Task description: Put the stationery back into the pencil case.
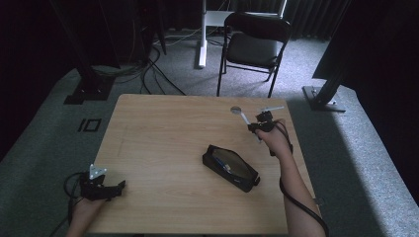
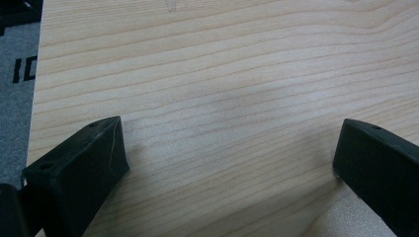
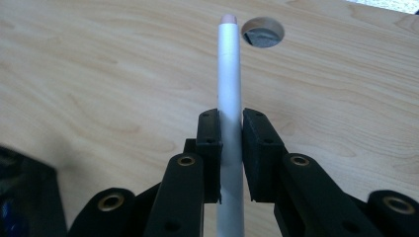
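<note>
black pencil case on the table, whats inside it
The black pencil case lies open on the table. The high view shows a bluish pen-like item at its near-left end; the rest of the inside is too dark to make out.

Grey carpet floor [image 1: 356,148] around a light wooden table [image 1: 163,143]. Behind, a black folding chair [image 1: 252,47], dark curtains [image 1: 316,15]. Cables [image 1: 153,69] on the floor.

Looks like a lab or recording studio setup rather than anyone's home: dark curtains [image 1: 316,15] hang all around behind grey carpet [image 1: 188,74], with black rig stands [image 1: 323,94] bolted to floor plates and loose cables [image 1: 148,69] trailing across it. Far beyond the right gripper [image 1: 258,127] sits a lone folding chair [image 1: 252,44], and the plain wooden table [image 1: 163,143] has a cable hole [image 1: 235,110] just ahead of that gripper.
</note>
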### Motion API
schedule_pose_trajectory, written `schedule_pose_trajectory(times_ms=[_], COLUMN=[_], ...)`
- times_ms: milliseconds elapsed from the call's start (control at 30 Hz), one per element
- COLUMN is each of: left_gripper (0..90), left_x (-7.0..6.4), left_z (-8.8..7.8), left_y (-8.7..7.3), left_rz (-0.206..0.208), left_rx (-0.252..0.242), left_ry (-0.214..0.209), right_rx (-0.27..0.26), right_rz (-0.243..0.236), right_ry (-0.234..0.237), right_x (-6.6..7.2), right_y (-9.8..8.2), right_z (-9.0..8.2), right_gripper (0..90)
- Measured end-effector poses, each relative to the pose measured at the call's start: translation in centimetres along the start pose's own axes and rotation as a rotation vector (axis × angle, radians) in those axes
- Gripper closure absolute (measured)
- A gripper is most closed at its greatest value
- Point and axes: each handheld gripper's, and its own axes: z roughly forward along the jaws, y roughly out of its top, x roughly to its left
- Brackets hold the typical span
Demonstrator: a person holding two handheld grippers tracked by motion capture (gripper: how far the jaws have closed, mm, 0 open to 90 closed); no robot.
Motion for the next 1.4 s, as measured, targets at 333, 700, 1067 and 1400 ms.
schedule_pose_trajectory(times_ms=[333,700,1067,1400], left_gripper=[0.3,0.3,0.3,0.3], left_x=[0.0,0.0,0.0,0.0], left_z=[0.0,0.0,0.0,0.0], left_y=[0.0,0.0,0.0,0.0], left_rz=[0.001,0.001,0.001,0.0], left_rx=[0.001,0.0,0.0,0.001], left_ry=[0.0,0.0,0.0,0.0], right_rx=[-0.031,-0.051,-0.058,-0.087], right_rz=[-0.045,-0.104,-0.167,-0.191], right_ry=[0.042,0.082,0.102,0.152], right_x=[1.5,3.3,5.0,6.2], right_y=[-0.1,-0.2,-0.7,-1.5], right_z=[-1.5,-3.4,-5.4,-6.8], right_gripper=[78.6,78.5,78.6,78.6])
